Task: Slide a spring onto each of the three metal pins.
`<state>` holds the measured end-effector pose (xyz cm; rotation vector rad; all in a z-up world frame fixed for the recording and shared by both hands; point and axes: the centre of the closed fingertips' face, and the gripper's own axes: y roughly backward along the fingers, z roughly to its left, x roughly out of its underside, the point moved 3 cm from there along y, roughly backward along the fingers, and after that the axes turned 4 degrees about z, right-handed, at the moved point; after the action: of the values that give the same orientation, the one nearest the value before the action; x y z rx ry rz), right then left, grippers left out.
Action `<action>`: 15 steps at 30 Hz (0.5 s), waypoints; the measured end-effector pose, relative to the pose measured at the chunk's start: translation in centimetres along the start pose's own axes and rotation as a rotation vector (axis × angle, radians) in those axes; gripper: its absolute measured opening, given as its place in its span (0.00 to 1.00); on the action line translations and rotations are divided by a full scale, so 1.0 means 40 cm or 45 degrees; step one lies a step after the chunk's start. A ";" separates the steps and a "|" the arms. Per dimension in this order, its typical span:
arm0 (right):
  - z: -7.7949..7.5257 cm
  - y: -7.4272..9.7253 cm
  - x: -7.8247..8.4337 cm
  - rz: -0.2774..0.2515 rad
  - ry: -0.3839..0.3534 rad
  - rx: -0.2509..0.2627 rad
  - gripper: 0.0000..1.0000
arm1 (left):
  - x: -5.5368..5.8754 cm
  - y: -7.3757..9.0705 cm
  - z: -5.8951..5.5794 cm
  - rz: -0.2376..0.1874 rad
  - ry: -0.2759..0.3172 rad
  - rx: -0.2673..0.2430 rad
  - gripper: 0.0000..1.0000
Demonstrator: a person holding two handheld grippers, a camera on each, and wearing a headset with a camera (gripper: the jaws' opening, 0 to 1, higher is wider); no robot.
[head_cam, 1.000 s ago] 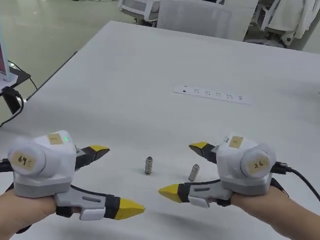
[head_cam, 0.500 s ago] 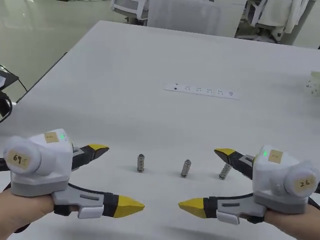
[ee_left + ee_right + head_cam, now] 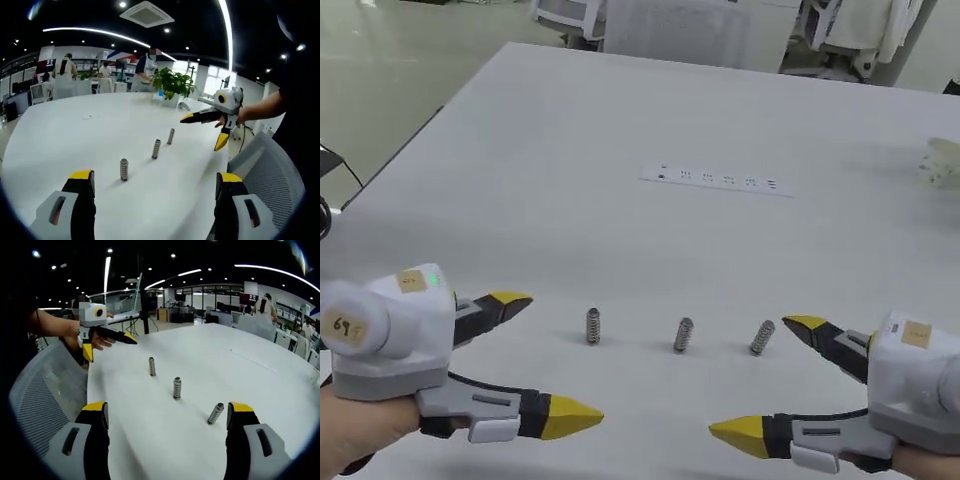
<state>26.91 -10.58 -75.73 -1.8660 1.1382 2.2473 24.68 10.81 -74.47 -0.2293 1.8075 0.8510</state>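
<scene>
Three small metal pins with springs on them stand in a row on the white table: the left spring [image 3: 592, 325] [image 3: 124, 169] [image 3: 152, 366], the middle spring [image 3: 683, 334] [image 3: 156, 148] [image 3: 177, 387] and the right spring [image 3: 762, 336] [image 3: 171, 135] [image 3: 215, 413], which leans. My left gripper [image 3: 537, 358] [image 3: 153, 183] is open at the near left of the row, holding nothing. My right gripper [image 3: 772, 379] [image 3: 167, 416] is open at the near right, just beside the leaning spring, and is empty too.
A white power strip [image 3: 715, 181] lies flat further back on the table [image 3: 620, 130]. Chairs [image 3: 665, 25] stand at the far edge. A pale object [image 3: 942, 160] sits at the far right edge.
My right gripper has moved right and toward me, uncovering the third, leaning spring. The left gripper has stayed about where it was. The head camera has shifted.
</scene>
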 end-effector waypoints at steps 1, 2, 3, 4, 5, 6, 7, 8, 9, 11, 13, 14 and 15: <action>-0.006 0.007 0.002 -0.007 -0.010 0.010 0.99 | 0.000 0.001 0.000 -0.002 0.002 0.001 0.98; -0.009 0.012 0.004 -0.012 -0.016 0.016 0.99 | -0.001 0.002 0.001 -0.008 -0.001 -0.002 0.98; -0.013 0.016 0.005 -0.019 -0.024 0.022 0.99 | -0.003 0.003 0.002 -0.016 -0.006 -0.004 0.98; -0.016 0.023 0.006 -0.024 -0.033 0.030 0.99 | -0.004 0.005 0.003 -0.021 -0.005 -0.006 0.98; -0.018 0.027 0.009 -0.025 -0.037 0.033 0.99 | -0.005 0.007 0.005 -0.025 -0.004 -0.008 0.98; -0.021 0.034 0.012 -0.030 -0.043 0.037 0.99 | -0.005 0.009 0.007 -0.027 -0.003 -0.012 0.98; -0.023 0.037 0.015 -0.030 -0.045 0.039 0.99 | -0.005 0.011 0.009 -0.029 -0.003 -0.015 0.98; -0.026 0.042 0.020 -0.024 -0.047 0.044 0.99 | -0.005 0.013 0.010 -0.029 -0.003 -0.018 0.98; -0.027 0.044 0.022 -0.023 -0.049 0.046 0.99 | -0.004 0.015 0.011 -0.029 -0.001 -0.018 0.98; -0.035 0.051 0.029 -0.022 -0.058 0.055 0.99 | -0.002 0.019 0.012 -0.029 0.003 -0.023 0.98; -0.042 0.056 0.030 -0.029 -0.067 0.065 0.99 | -0.001 0.023 0.018 -0.028 0.008 -0.045 0.99; -0.044 0.057 0.029 -0.031 -0.070 0.068 0.99 | -0.002 0.026 0.021 -0.032 0.005 -0.055 0.99; -0.047 0.058 0.027 -0.038 -0.073 0.071 0.99 | -0.002 0.027 0.021 -0.033 0.007 -0.055 0.99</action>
<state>27.18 -13.71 -75.51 -1.7744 1.1447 2.2145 24.78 12.14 -74.05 -0.2827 1.7892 0.8723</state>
